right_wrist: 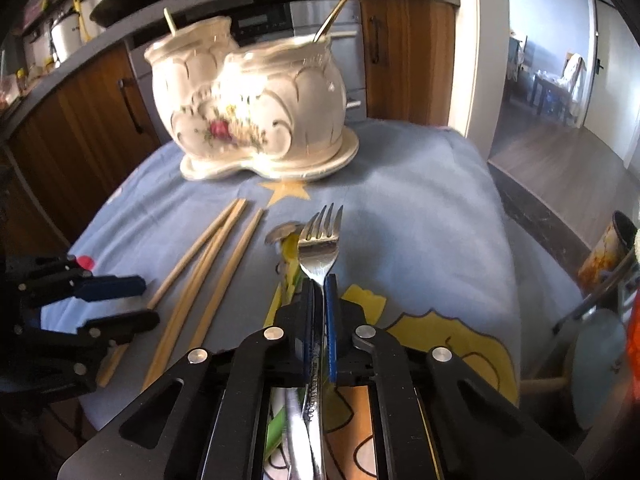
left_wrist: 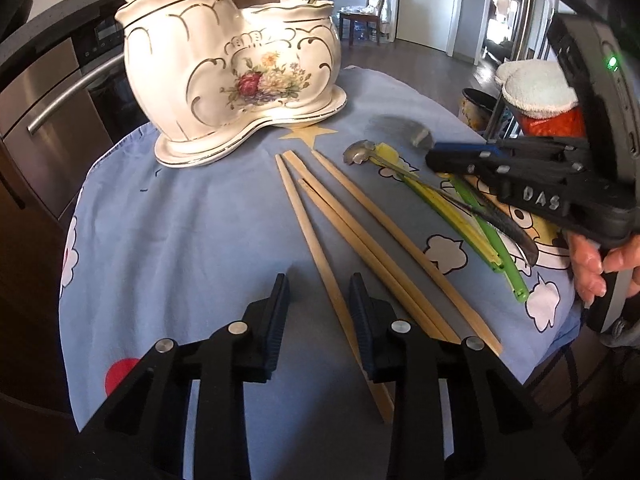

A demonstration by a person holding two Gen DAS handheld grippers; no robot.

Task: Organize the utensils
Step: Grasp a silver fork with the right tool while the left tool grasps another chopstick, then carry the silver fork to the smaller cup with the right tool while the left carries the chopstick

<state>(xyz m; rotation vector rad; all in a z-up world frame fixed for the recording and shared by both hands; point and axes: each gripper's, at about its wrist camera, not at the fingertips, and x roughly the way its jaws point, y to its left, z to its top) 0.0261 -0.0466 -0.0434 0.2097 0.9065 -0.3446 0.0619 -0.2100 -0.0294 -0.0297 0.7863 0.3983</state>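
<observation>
A white floral ceramic holder [left_wrist: 232, 68] [right_wrist: 248, 108] with two pots stands at the back of the blue cloth; a gold utensil [right_wrist: 340, 8] sticks out of one pot. Several wooden chopsticks [left_wrist: 360, 232] [right_wrist: 224, 264] lie in the middle. My left gripper [left_wrist: 318, 284] [right_wrist: 150, 300] is open low over the cloth, with the leftmost chopstick [left_wrist: 308, 232] between its fingers and nearer the right one. My right gripper [right_wrist: 319, 284] [left_wrist: 434, 156] is shut on a silver fork [right_wrist: 320, 236], tines forward. A silver spoon [left_wrist: 358, 152] and green and yellow plastic utensils [left_wrist: 492, 240] lie under it.
Blue cartoon cloth [left_wrist: 180, 240] covers a small table that drops off close on the left and right. A steel oven [left_wrist: 48, 92] and wooden cabinets [right_wrist: 80, 120] stand behind. A rack with a white towel [left_wrist: 536, 88] and a rusty tin [right_wrist: 608, 252] are at the right.
</observation>
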